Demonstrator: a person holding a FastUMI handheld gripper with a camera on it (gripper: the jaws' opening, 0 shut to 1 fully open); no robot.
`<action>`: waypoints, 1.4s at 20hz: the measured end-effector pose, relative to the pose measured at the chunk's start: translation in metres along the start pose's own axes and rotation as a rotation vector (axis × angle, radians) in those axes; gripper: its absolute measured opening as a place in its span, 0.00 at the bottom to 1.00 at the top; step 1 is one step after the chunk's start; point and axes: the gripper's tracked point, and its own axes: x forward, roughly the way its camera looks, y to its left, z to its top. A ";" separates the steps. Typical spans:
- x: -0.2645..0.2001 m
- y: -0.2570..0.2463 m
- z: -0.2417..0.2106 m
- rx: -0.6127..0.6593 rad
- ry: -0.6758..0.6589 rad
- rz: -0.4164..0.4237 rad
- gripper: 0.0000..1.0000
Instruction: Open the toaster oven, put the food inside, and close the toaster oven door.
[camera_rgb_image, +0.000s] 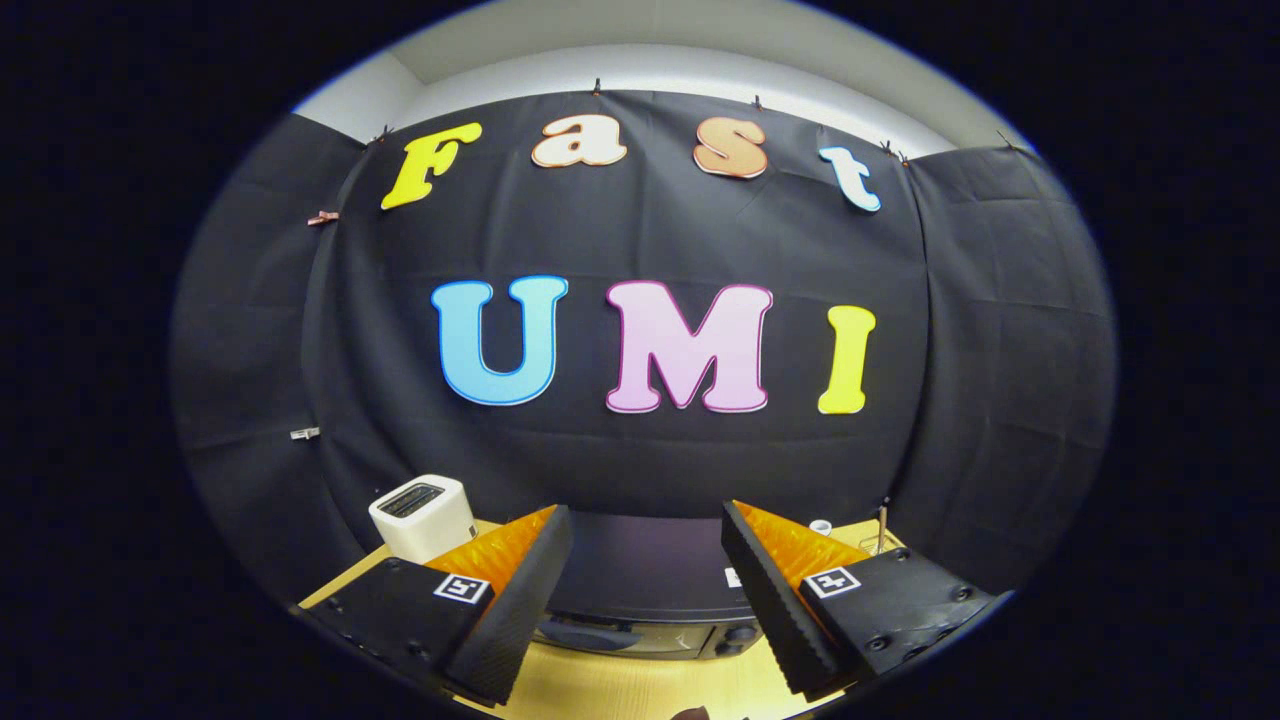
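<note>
Tabletop (640, 690), pale wood, running from near edge to the black cloth wall at the far side.

Toaster oven (645, 580), dark, boxy, squat on the tabletop, straight ahead between and just beyond the fingers. Dark top panel visible; front face low, partly seen, with what looks like a handle bar at near left and knobs at near right. Door apparently closed; hinge line not visible.

Gripper (645, 600) spread wide, holding nothing. Fingers (520, 610) black with ribbed pads and orange backing, framing the oven on left and right, not touching it.

White toaster (422, 515), far left, slot on top, well apart from the oven.

Small white cup-like item (820, 526), far right by the wall; too small to tell more. Thin wire object just beside it, unclear.

Food not identified.

Handling, judged: oven likely heavy and rigid, unlikely to slide under a gentle pull. Door probably glass-fronted, hinged at the bottom, stiff at first then dropping under own weight. Best hold: handle bar along the door's upper edge, pinched mid-length. Smooth handle possibly slippery; ribbed pads should help. Risk of door falling open abruptly.
</note>
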 end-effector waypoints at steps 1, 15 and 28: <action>-0.003 -0.006 0.009 -0.009 -0.016 -0.004 0.98; -0.042 -0.072 0.093 -0.129 -0.272 -0.086 0.98; -0.066 -0.080 0.083 -0.107 -0.232 -0.028 0.97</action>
